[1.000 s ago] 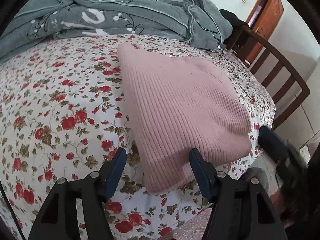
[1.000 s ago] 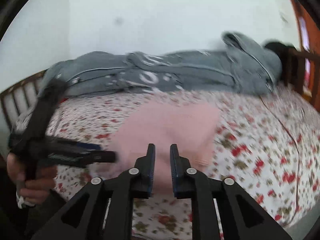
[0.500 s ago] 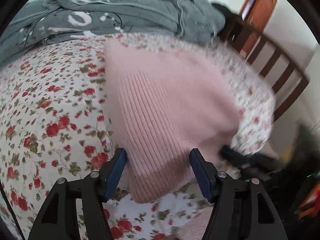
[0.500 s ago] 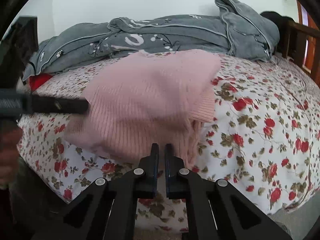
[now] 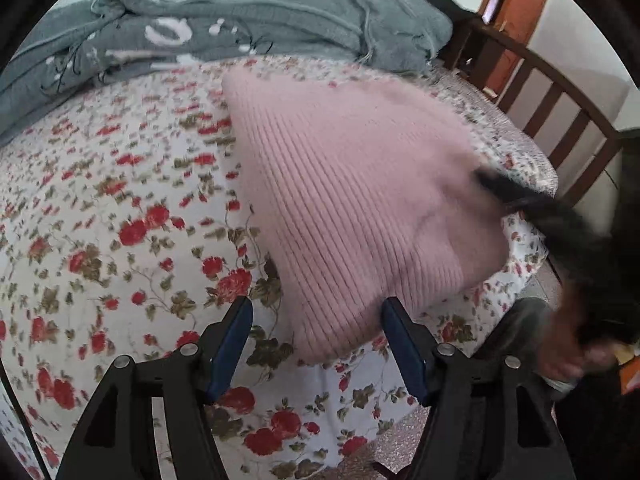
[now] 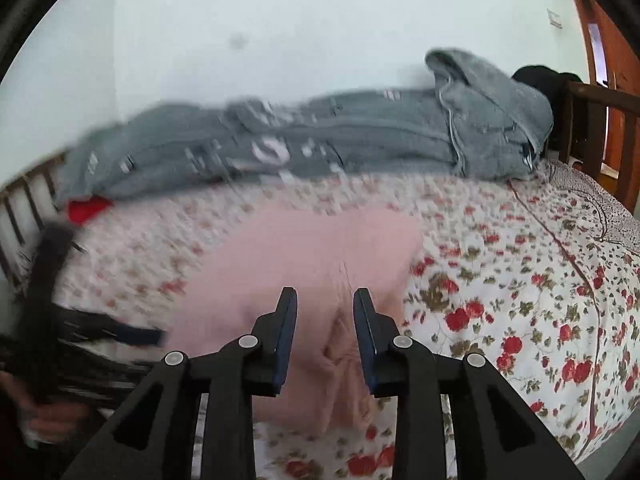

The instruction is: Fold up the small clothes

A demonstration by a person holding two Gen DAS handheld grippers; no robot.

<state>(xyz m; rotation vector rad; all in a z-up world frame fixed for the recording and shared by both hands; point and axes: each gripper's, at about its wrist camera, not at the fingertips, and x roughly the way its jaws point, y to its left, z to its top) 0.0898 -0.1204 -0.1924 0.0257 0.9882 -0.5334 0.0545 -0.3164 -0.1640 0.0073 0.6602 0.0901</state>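
Note:
A folded pink ribbed sweater [image 5: 360,200] lies on the floral bedsheet [image 5: 120,240], near the bed's front edge. My left gripper [image 5: 316,332] is open, its jaws either side of the sweater's near corner. In the right wrist view the sweater [image 6: 320,256] lies just ahead, with a bunched fold between the jaws of my right gripper [image 6: 325,300], which is open. The right gripper also shows blurred in the left wrist view [image 5: 520,200], at the sweater's right edge. The left gripper shows blurred in the right wrist view [image 6: 132,336].
A grey fleece garment [image 5: 240,28] is heaped along the back of the bed, also in the right wrist view [image 6: 360,136]. A dark wooden bed rail [image 5: 560,92] stands at the right. A red item [image 6: 86,206] lies at the far left.
My right gripper went from shut to open and now straddles a bunched fold of the sweater. The left gripper stayed open and shifted a little along the sweater's near corner.

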